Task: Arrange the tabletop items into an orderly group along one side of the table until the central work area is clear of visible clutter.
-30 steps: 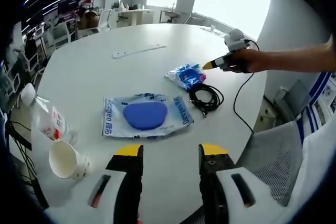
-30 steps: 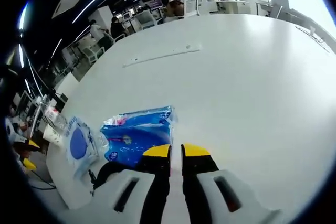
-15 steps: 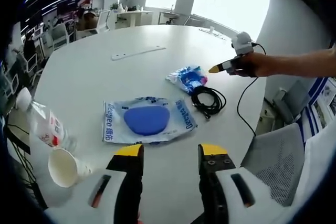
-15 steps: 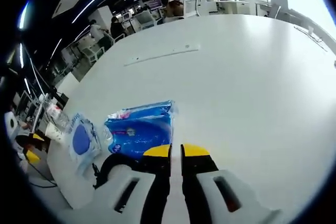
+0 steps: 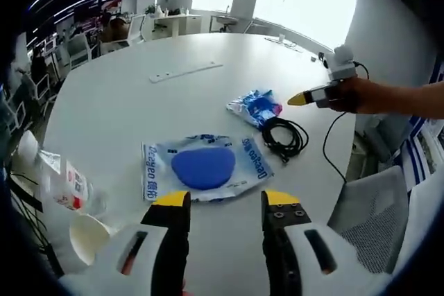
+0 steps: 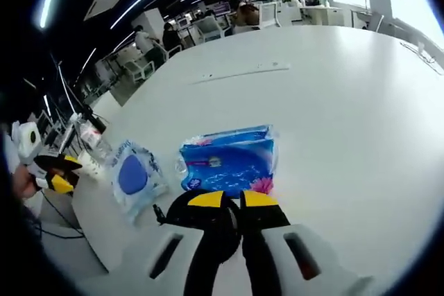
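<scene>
A blue pad in a clear printed wrapper (image 5: 203, 168) lies on the round white table (image 5: 125, 109), just ahead of my left gripper (image 5: 225, 202), which is open and holds nothing. Behind it to the right lie a blue tissue pack (image 5: 255, 107) and a coiled black cable (image 5: 283, 136). A hand holds my right gripper (image 5: 300, 98) to the right of the tissue pack, apart from it. In the right gripper view, my right gripper (image 6: 232, 200) is shut and empty. The tissue pack (image 6: 229, 161) lies ahead of its tips, the cable (image 6: 182, 214) under them, the wrapped pad (image 6: 133, 175) to the left.
A plastic bottle (image 5: 66, 185) and a paper cup (image 5: 83, 237) sit at the table's near left edge. A long white strip (image 5: 186, 72) lies farther back. A grey mesh chair (image 5: 374, 206) stands on the right. Office desks and chairs stand beyond the table.
My right gripper has drawn back from the tissue pack toward the table's edge, so the pack now lies ahead of its tips. The left gripper's view has shifted slightly; the objects stay put.
</scene>
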A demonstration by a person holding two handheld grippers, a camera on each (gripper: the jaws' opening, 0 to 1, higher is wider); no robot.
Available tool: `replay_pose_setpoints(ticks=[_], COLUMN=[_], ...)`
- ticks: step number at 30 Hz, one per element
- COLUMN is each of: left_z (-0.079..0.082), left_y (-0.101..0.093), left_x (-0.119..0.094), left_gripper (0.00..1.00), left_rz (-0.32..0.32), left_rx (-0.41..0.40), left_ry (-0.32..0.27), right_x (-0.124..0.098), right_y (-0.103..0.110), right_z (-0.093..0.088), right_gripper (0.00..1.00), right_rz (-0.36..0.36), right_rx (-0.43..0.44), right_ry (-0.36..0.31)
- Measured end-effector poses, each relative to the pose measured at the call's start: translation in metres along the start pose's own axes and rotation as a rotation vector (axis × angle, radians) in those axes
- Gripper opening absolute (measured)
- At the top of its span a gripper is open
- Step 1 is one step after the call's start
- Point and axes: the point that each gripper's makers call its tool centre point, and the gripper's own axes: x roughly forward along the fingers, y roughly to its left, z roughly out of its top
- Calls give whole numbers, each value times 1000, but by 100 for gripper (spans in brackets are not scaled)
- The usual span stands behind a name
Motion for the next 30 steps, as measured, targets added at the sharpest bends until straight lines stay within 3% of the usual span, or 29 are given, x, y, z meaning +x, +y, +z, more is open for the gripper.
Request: replay_pose_setpoints(ticks=[19,27,30], left_z=[15,15,7], left_y=[51,73,80], left_x=[26,44,54], left_gripper=[40,42,41], left_rz=[83,102,117], left_rx=[-39,-102,-100], left_ry=[32,48,87], right_x=[16,26,29], right_y=[107,137,141], right_z=[-23,-37,-41], right_gripper=[8,9,11], right_rz=[196,240,242], right_rx=[-35,-27,-14], right_ry=[33,63,74])
